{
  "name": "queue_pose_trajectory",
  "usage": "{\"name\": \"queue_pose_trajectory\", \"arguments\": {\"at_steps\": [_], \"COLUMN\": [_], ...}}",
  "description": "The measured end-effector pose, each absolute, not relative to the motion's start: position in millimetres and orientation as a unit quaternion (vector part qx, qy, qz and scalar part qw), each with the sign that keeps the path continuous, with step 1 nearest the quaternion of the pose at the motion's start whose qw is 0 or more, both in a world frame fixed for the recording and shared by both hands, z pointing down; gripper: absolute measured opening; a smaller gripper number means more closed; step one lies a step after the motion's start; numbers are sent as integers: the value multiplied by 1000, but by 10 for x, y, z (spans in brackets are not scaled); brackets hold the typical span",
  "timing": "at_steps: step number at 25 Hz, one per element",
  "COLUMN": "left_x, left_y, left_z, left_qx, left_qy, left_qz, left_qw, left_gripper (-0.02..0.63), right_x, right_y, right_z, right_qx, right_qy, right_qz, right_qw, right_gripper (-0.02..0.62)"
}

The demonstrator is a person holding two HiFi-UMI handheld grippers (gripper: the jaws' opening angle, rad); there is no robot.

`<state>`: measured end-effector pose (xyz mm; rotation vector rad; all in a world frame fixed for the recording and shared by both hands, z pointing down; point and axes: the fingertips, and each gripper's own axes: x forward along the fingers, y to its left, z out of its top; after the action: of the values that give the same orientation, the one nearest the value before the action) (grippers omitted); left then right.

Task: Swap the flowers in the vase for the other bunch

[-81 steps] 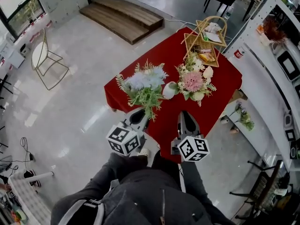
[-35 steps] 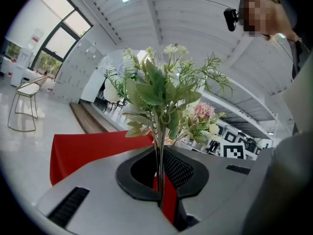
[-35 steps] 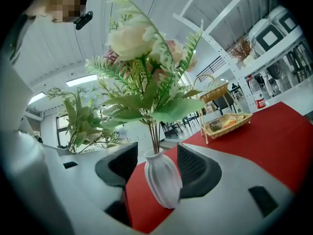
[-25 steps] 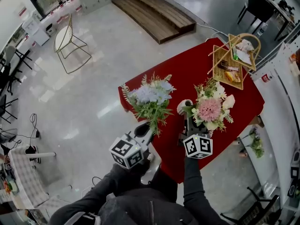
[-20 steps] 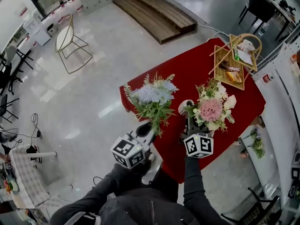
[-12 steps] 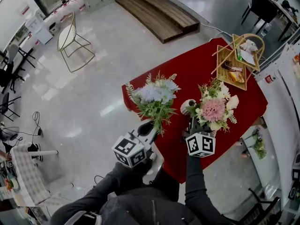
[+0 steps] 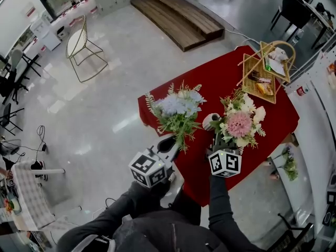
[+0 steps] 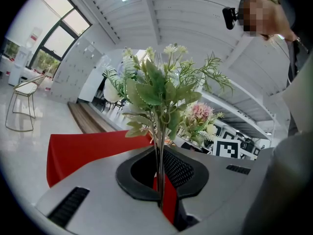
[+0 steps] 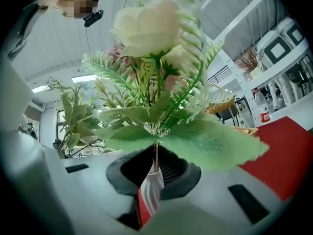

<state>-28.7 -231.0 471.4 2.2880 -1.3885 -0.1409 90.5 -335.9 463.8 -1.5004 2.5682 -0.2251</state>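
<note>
Pink bunch in just-closing right gripper

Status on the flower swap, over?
Left gripper shut on blue bunch. Right gripper just closed on pink bunch, in vase. Nothing in the way.

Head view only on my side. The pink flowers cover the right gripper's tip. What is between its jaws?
Observer: The right gripper view shows the jaws of the right gripper, which have just been closing, pinched on the stem of the pink bunch.
Operator: Is that bunch lifted out?
Observer: No: the stem goes into the white ribbed vase beyond the jaws.
Operator: And the left?
Observer: The left gripper is shut on the thin green stems of the pale blue bunch.
</note>
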Motion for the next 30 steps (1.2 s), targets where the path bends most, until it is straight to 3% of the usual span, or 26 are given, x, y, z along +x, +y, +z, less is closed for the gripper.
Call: {"name": "queue_pose_trajectory", "arguments": {"at_steps": [30], "left_x": [-286], "left_y": [-2320], "left_z": [4675], "left_qx": [842], "left_qy": [-489], "left_qz": [-48], "left_qw": [223], "left_gripper": [20], "right_x": [965], "right_y": [-3381], "right_z": [4396], "right_qx": [-510], "right_qy": [856], "right_qz": [-66], "right_qw": [56], "right_gripper": [25]}}
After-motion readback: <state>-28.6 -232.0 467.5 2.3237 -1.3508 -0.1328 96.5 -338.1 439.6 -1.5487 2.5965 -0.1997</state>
